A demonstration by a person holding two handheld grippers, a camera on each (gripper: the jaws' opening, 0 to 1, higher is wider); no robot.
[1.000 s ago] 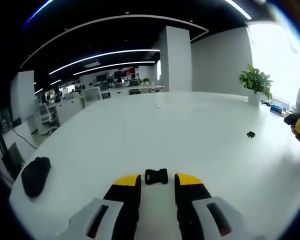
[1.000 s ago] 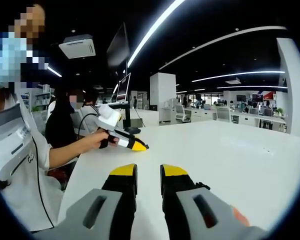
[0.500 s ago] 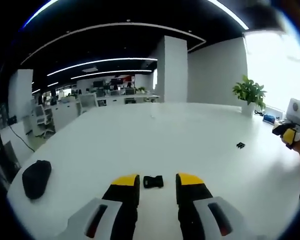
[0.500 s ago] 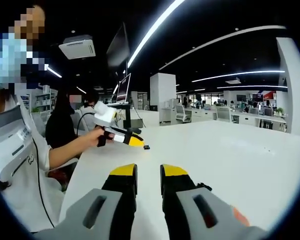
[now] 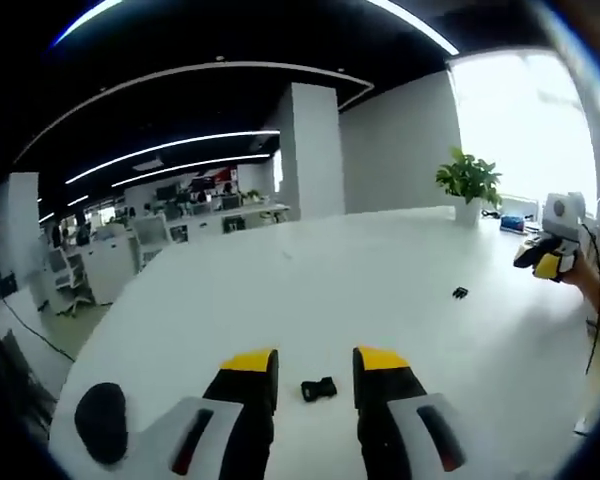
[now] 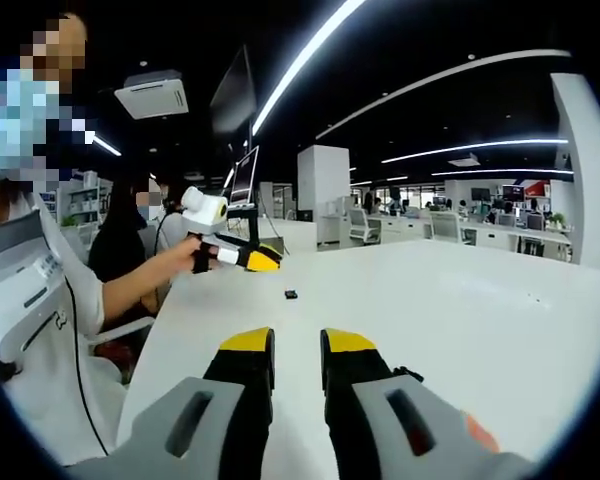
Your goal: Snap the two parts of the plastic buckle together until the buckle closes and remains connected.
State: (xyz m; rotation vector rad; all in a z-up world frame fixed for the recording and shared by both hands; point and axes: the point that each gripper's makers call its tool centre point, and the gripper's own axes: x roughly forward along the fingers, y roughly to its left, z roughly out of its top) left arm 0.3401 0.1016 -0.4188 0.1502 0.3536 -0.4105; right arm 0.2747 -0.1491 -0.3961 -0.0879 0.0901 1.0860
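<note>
Left gripper (image 5: pixel 315 360) jaws apart with a clear gap, nothing clamped; yellow tips held just above the white table (image 5: pixel 380 260). One black buckle part (image 5: pixel 319 389) lies flat on the table right in the gap between the two jaws, not touching either as far as can be seen. Second buckle part (image 5: pixel 460 293) is small and dark, well apart from the first, further out on the table toward the right side of the left gripper view. Beyond it the right gripper (image 5: pixel 547 262) comes in at the right edge, held in a person's hand (image 5: pixel 587 290). Dark rounded object (image 5: pixel 101 436) sits on the table near the lower left edge. Potted plant (image 5: pixel 469 182) stands at the far side of the table.

Right gripper (image 6: pixel 296 342) jaws close together with a narrow gap between the yellow tips, holding nothing, over bare table. In the right gripper view the left gripper (image 6: pixel 242 258) shows at left, above the table. Small black buckle piece (image 6: pixel 291 294) lies on the table just beside it; too small to tell which part
</note>
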